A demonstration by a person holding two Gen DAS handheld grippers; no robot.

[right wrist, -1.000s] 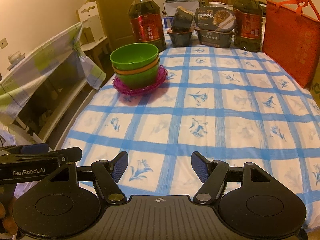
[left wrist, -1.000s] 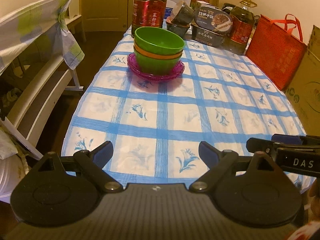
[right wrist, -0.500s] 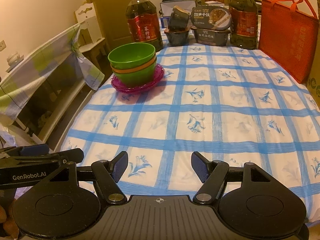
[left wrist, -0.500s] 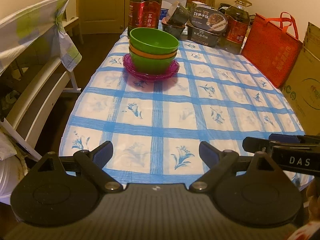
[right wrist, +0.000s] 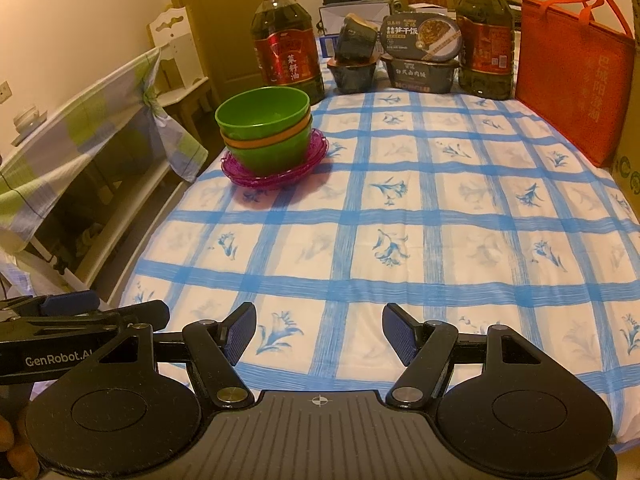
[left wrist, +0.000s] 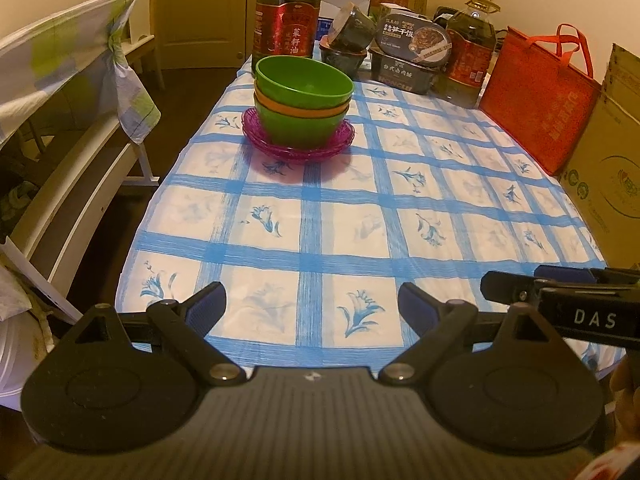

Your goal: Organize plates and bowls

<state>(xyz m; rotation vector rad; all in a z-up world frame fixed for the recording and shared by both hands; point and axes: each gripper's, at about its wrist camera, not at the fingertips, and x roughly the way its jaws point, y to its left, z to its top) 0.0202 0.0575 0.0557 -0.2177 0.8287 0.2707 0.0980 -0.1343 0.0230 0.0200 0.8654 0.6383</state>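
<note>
While both jaws gape empty, the bowl stack (left wrist: 303, 106) sits well ahead.

Bowls (left wrist: 303, 98) stacked on plates (left wrist: 298, 146), table's (left wrist: 360, 216) far left. Oil bottle (left wrist: 286, 20) just behind. Food boxes (left wrist: 412, 56) behind right; bag (left wrist: 540, 100) at right edge.

Three nested bowls (left wrist: 303, 104), green-orange-green, upright on stacked magenta plates (left wrist: 298, 143) at the table's far left

The tablecloth (right wrist: 400, 216) lies bare from its near edge to the bowl stack (right wrist: 266, 132) by the left edge. Oil bottles (right wrist: 286, 46), food boxes (right wrist: 420, 50) and a red bag (right wrist: 576, 68) crowd the far edge and, seemingly, the right.
</note>
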